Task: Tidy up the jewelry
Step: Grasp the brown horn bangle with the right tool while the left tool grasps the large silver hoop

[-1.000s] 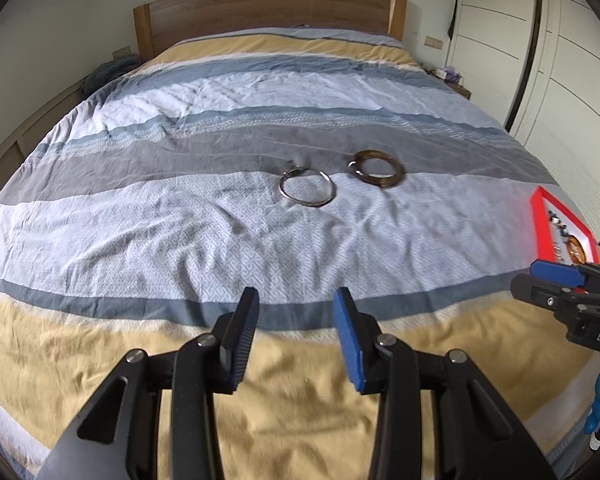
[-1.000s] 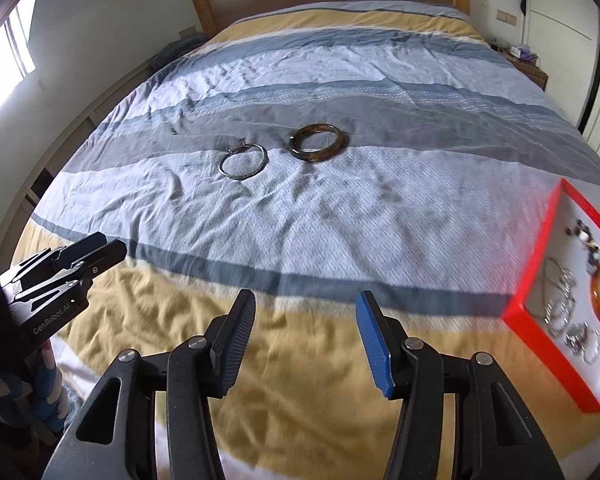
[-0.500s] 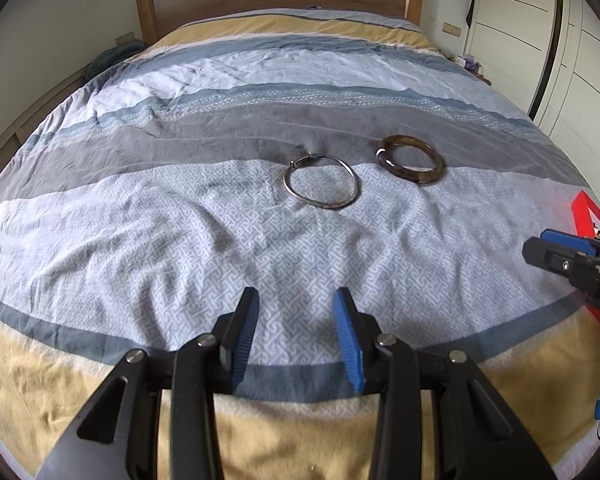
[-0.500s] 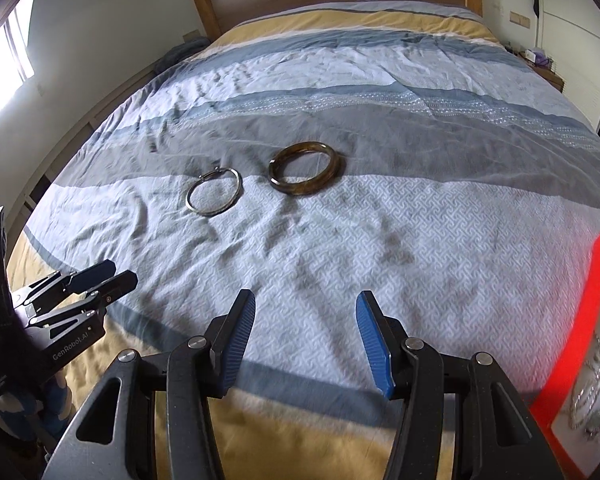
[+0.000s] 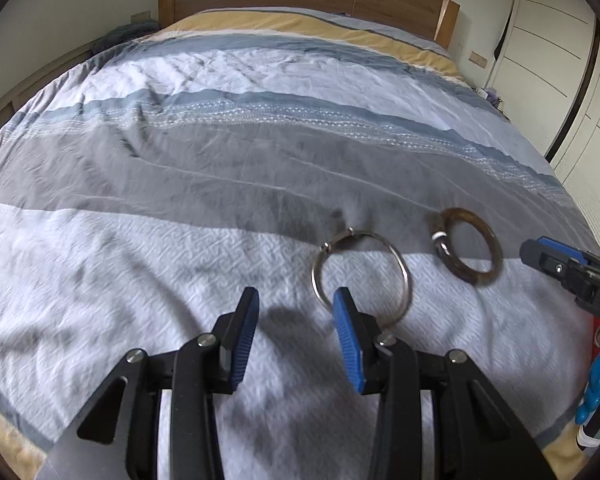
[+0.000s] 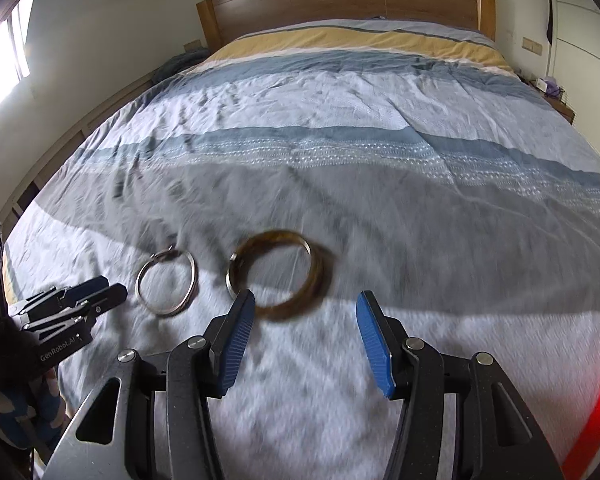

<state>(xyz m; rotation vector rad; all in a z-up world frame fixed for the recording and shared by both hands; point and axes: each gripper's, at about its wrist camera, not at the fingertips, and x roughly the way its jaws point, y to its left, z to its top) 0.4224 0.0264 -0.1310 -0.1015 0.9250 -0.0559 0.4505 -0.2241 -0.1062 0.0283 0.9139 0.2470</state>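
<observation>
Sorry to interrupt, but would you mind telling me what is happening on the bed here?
A person is tidying jewelry with a hand-held tool in each hand. Two bangles lie on the striped bedspread: a thin silver bangle and a thicker brown bangle. The left tool is open, close to the silver one; the right tool is open, close to the brown one. Neither grips anything yet. A red tray edge shows at the right.

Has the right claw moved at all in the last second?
Yes. The right claw has come forward over the bed toward the headboard; the brown bangle now lies just ahead of its open tips.
</observation>
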